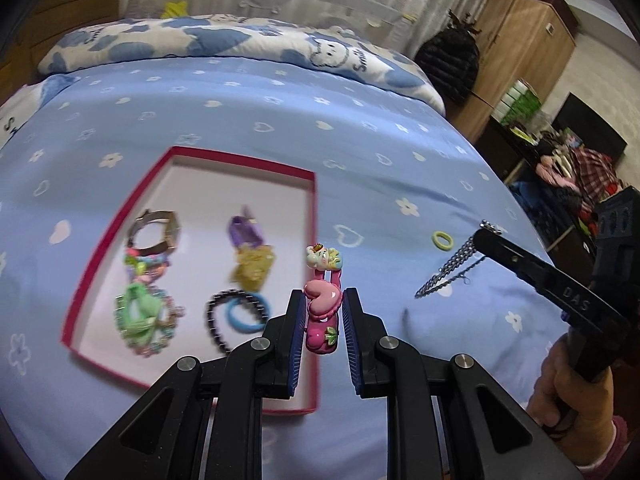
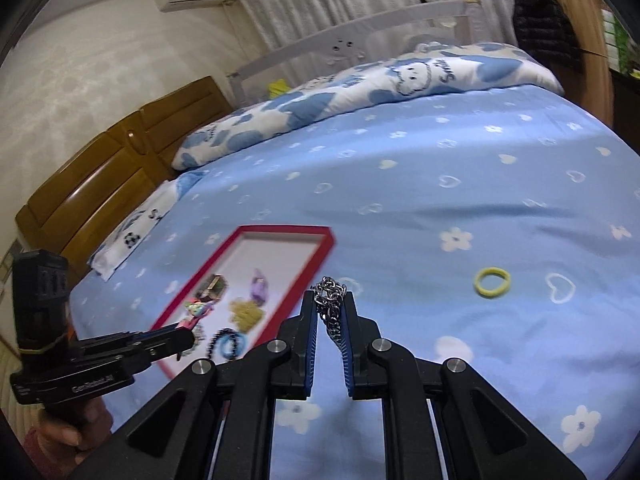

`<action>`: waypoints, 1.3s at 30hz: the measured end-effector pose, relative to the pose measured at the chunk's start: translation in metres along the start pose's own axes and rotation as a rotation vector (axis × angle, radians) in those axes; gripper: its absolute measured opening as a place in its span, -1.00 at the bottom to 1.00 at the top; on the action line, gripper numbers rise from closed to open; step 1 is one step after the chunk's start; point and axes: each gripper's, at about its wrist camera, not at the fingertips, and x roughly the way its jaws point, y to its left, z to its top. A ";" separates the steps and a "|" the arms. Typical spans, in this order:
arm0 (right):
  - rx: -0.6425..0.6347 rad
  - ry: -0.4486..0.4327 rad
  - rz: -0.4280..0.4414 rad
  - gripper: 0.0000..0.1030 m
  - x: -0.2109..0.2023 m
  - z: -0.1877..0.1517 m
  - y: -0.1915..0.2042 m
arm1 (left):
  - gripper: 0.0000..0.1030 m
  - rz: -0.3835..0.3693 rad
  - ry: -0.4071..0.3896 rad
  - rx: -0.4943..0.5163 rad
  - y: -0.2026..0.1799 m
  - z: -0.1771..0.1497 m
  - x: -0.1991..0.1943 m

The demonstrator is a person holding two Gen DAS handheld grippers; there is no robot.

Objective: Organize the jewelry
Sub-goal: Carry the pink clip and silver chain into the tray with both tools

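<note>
bed (image 2: 460, 184) | on it: red tray (image 1: 308, 200); yellow hair tie (image 2: 492, 281); quilt (image 1: 240, 40)

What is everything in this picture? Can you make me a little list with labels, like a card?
place: blue flowery bedsheet
box: red-rimmed tray, open, on the sheet
in the box: bracelets, hair ties and clips
left gripper: jaws shut on pink heart hair clip, at the tray's right edge
right gripper: jaws shut on silver chain, which dangles over the sheet
left outside: yellow hair tie, lying on the sheet
done yet: no, three things not in the tray
</note>
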 end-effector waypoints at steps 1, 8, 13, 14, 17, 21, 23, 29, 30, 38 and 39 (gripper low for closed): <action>-0.009 0.002 0.014 -0.80 0.001 0.001 0.006 | -0.66 0.005 -0.004 -0.006 0.004 -0.002 -0.004; -0.046 0.012 0.070 -0.80 0.007 0.003 0.035 | -0.66 0.046 -0.033 -0.057 0.034 -0.008 -0.029; -0.064 0.024 0.105 -0.80 0.012 0.002 0.052 | -0.66 0.074 -0.045 -0.089 0.051 -0.013 -0.041; -0.071 0.027 0.114 -0.80 0.013 0.002 0.057 | -0.66 0.080 -0.047 -0.094 0.053 -0.014 -0.043; -0.083 0.036 0.135 -0.80 0.017 0.001 0.068 | -0.66 0.093 -0.053 -0.111 0.059 -0.017 -0.049; -0.102 0.047 0.160 -0.80 0.022 0.000 0.082 | -0.66 0.108 -0.060 -0.134 0.069 -0.020 -0.056; -0.108 0.054 0.173 -0.80 0.026 -0.001 0.089 | -0.66 0.116 -0.064 -0.145 0.072 -0.021 -0.058; -0.126 0.076 0.202 -0.80 0.037 -0.002 0.106 | -0.66 0.132 -0.059 -0.161 0.084 -0.021 -0.054; -0.129 0.080 0.206 -0.80 0.039 -0.002 0.108 | -0.66 0.136 -0.054 -0.162 0.087 -0.020 -0.052; -0.140 0.116 0.228 -0.80 0.059 -0.005 0.123 | -0.66 0.161 -0.008 -0.164 0.098 -0.013 -0.029; -0.142 0.122 0.229 -0.80 0.062 -0.006 0.125 | -0.66 0.166 -0.002 -0.164 0.099 -0.012 -0.026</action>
